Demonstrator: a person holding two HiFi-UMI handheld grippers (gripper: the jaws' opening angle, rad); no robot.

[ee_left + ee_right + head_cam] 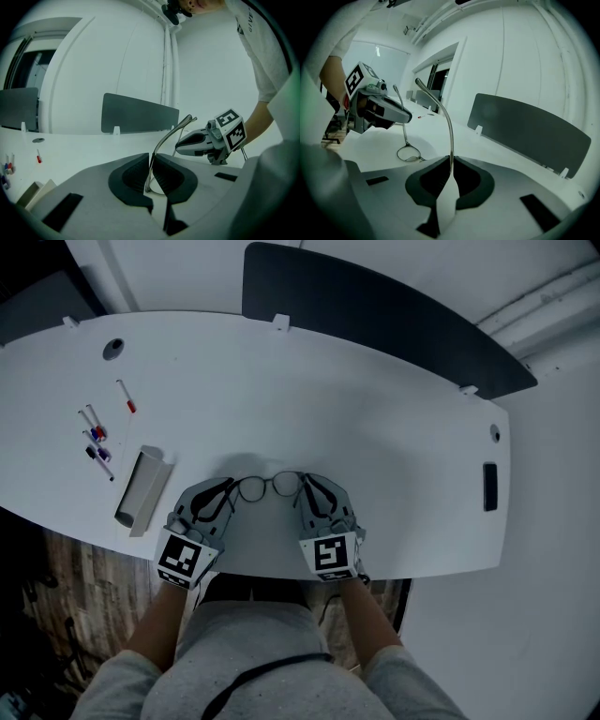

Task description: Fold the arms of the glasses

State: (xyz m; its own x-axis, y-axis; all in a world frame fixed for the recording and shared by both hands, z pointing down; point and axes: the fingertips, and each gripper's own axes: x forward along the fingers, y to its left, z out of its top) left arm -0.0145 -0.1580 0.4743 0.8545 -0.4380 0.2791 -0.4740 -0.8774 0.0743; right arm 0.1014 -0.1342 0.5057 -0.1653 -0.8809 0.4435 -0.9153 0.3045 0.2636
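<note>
Thin-framed glasses (269, 486) sit on the white table (328, 399) near its front edge, lenses between my two grippers. My left gripper (229, 489) is shut on the left arm; in the left gripper view that arm (168, 136) rises from between the pads (151, 176) towards my right gripper (180, 149). My right gripper (306, 486) is shut on the other arm, which curves up out of the pads (451, 171) in the right gripper view as a thin wire (449, 126). There I also see one lens (408, 153) on the table and my left gripper (405, 117) beyond it.
A grey open case (141, 488) lies left of the left gripper, with several markers (98, 439) further left. A dark divider panel (375, 306) stands along the table's far edge. A black slot (489, 486) is at the right end. The person's lap is just below the front edge.
</note>
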